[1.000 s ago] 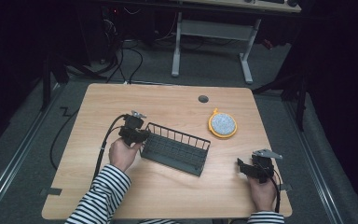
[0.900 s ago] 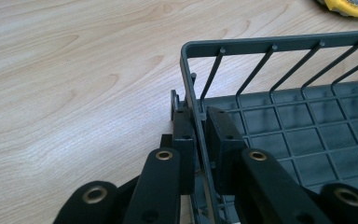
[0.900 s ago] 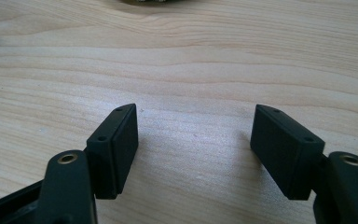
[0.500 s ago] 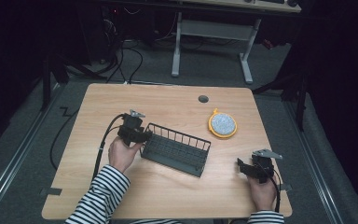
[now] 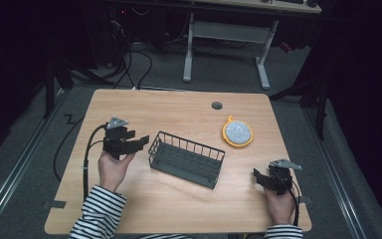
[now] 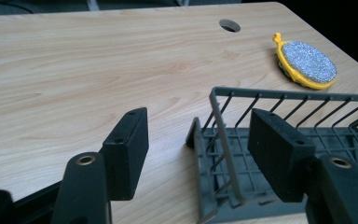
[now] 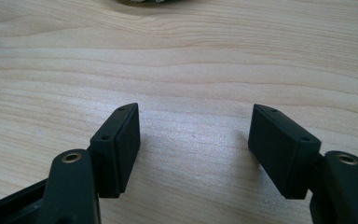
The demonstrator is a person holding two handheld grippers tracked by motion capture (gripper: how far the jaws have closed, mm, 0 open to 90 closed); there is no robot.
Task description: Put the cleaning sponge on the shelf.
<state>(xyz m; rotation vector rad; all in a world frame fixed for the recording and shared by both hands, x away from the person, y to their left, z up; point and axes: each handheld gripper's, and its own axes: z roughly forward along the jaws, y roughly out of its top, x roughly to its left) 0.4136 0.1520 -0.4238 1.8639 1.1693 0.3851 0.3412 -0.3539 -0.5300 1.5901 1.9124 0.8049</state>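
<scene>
The dark wire basket (image 5: 186, 159) lies near the middle of the desk (image 5: 179, 107), set slantwise, its near long side angling toward the front edge on the right. Bare wood runs behind it up to the far edge, where a small round cable hole (image 5: 217, 105) sits. To the basket's right and a little farther back lies a round yellow-rimmed scrubber (image 5: 238, 133) with a grey speckled face, well apart from the basket. The desk's front strip and left part carry nothing but the hands.

The left claw (image 5: 142, 142) hovers just beside the basket's left short end, held by the left hand (image 5: 113, 167) in a striped sleeve. Its jaws have just been opening and now stand spread. In the left gripper view (image 6: 198, 154) the basket's end wall (image 6: 221, 154) rises between the two black jaws, one jaw over bare wood outside and the other over the basket's floor; neither seems to press on the wire, though the angle makes that hard to settle.

The basket is an oblong tray of thin upright wires under a top rail, with a grid floor, and it is empty.

The right claw (image 5: 258, 177) rests low near the front right corner of the desk, well apart from the basket. In the right gripper view (image 7: 193, 154) its jaws stand spread over bare wood with nothing between them
</scene>
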